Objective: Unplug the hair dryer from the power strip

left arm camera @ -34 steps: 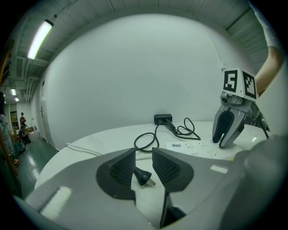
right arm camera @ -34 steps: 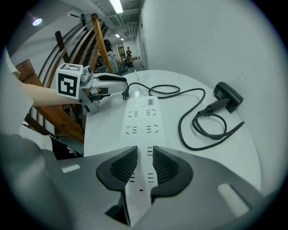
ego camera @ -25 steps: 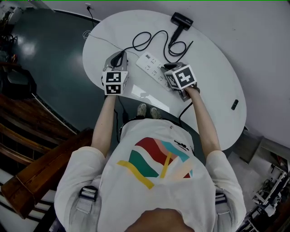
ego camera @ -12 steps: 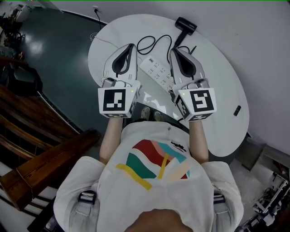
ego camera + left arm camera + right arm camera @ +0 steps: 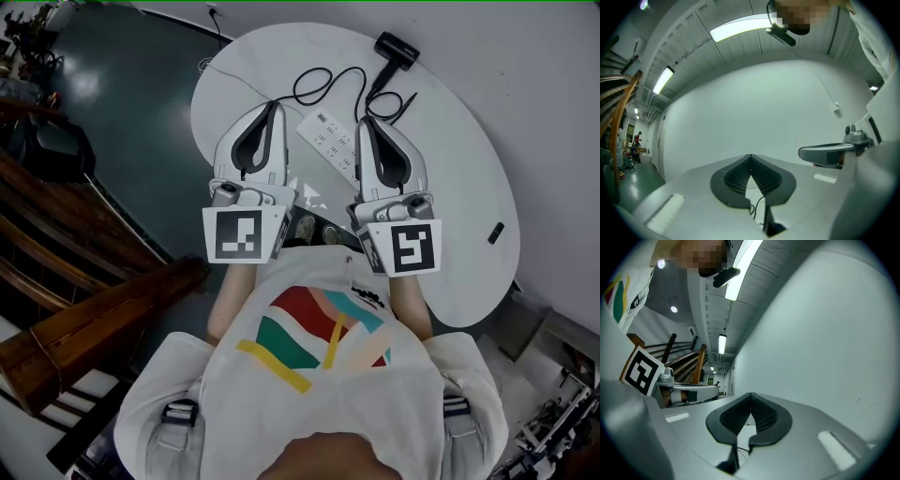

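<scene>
The fingers of the left gripper (image 5: pixel 272 109) and the right gripper (image 5: pixel 367 123) were pressed together, with nothing pinched. Since a second before, both had been raised from the desk (image 5: pixel 450 187) and were held level, side by side, with the white power strip (image 5: pixel 330 139) seen between them. The black hair dryer (image 5: pixel 397 49) was left at the desk's far edge, its cord (image 5: pixel 319 84) looped beside the strip. A dark green floor (image 5: pixel 122 103), wooden stairs (image 5: pixel 94 328) and a white wall (image 5: pixel 553 84) were seen around.
</scene>
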The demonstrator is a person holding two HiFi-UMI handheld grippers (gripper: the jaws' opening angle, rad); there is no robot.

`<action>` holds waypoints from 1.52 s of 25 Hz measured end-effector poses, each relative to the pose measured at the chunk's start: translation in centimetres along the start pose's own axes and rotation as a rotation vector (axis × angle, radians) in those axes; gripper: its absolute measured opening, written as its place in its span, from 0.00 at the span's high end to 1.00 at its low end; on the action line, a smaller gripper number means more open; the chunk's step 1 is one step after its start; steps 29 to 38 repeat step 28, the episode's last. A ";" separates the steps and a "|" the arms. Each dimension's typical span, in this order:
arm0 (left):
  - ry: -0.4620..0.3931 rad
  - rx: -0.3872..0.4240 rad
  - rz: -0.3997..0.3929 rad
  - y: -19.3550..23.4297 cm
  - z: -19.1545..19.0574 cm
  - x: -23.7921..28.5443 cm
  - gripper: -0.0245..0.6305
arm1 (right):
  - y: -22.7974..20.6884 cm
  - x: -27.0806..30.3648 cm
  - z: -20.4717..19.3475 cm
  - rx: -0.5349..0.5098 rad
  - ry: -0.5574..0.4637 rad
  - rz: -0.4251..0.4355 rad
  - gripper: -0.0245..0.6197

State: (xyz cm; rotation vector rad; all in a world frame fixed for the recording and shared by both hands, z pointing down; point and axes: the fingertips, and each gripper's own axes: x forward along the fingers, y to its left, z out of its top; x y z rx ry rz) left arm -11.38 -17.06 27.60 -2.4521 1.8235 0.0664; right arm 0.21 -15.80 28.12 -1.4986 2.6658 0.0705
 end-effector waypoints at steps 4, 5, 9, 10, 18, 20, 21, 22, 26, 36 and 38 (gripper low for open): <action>0.003 0.004 0.014 0.1 -0.2 -0.8 0.96 | 0.7 0.3 0.1 -0.011 0.000 0.016 0.94; 0.005 0.003 0.016 0.2 -0.2 -0.9 0.96 | 0.8 0.3 0.0 -0.012 0.003 0.020 0.94; -0.023 -0.001 0.032 0.7 0.3 -0.9 0.96 | 1.0 0.5 0.0 -0.010 0.010 0.035 0.94; -0.021 0.001 0.035 0.8 0.4 -0.9 0.96 | 1.0 0.6 -0.1 -0.010 0.015 0.041 0.94; -0.045 0.006 0.056 1.4 0.7 -0.8 0.96 | 1.3 1.0 -0.7 -0.018 0.050 0.074 0.94; -0.046 0.007 0.057 1.4 0.7 -0.7 0.96 | 1.2 1.1 -0.8 -0.017 0.054 0.076 0.94; -0.046 0.008 0.057 1.4 0.7 -0.6 0.96 | 1.2 1.1 -0.8 -0.017 0.056 0.077 0.94; -0.047 0.009 0.057 1.4 0.7 -0.6 0.96 | 1.2 1.2 -0.9 -0.019 0.058 0.079 0.94; -0.038 0.003 0.075 1.9 0.7 -0.7 0.96 | 1.3 1.3 -0.8 -0.026 0.057 0.082 0.94; -0.032 -0.001 0.084 2.1 0.7 -0.7 0.96 | 1.3 1.2 -0.7 -0.027 0.056 0.082 0.94; -0.032 -0.001 0.084 2.1 0.7 -0.7 0.96 | 1.3 1.2 -0.7 -0.027 0.056 0.082 0.94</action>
